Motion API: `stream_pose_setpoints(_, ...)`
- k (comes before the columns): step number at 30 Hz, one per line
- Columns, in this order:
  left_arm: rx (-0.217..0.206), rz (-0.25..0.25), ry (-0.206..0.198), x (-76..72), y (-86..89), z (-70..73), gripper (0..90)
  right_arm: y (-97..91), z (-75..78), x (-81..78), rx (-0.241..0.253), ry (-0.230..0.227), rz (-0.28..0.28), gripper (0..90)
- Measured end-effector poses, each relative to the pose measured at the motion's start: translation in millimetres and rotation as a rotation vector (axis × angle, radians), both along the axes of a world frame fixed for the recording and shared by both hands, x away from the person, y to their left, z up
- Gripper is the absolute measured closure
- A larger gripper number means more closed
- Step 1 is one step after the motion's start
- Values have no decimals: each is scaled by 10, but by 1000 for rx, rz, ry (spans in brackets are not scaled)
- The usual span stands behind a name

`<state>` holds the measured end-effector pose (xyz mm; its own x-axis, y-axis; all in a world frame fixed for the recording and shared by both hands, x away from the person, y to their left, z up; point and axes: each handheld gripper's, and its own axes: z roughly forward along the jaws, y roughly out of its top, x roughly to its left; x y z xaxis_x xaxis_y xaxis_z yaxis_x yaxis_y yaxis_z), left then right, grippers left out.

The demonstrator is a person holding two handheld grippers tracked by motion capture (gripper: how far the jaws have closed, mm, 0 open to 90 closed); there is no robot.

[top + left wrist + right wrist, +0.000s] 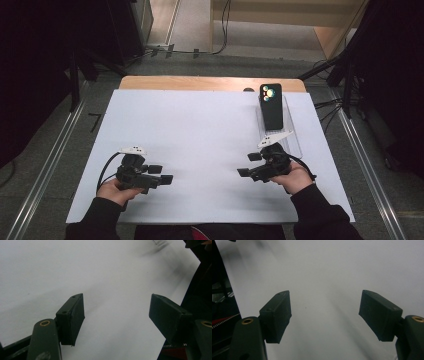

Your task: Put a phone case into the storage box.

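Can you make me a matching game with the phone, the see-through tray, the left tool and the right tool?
Things:
1. phone
2. see-through tray
3. left tool
4. right tool

Descriptions:
A. open, near the table's left front, pointing toward the middle
B. black, standing up at the far right
C. open, just in front of the tray
D. clear, lying flat on the white sheet under the phone

Pairs: 1-B, 2-D, 3-A, 4-C
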<state>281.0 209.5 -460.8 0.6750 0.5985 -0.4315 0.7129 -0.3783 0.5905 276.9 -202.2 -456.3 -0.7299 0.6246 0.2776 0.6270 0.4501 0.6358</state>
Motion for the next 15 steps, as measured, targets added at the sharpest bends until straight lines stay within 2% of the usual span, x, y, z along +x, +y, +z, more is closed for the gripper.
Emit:
stream_pose_setpoints(4,2,-3,0,-5,-8,-3,280,-41,-28,-49,-10,2,3,235)
stream_pose_setpoints(8,-1,-3,-24,-15,-11,4,282,-98,-56,-99,-2,4,6,233)
stream_pose_setpoints(15,6,-6,-23,-19,-17,-8,282,-188,-115,-174,-4,12,-2,231)
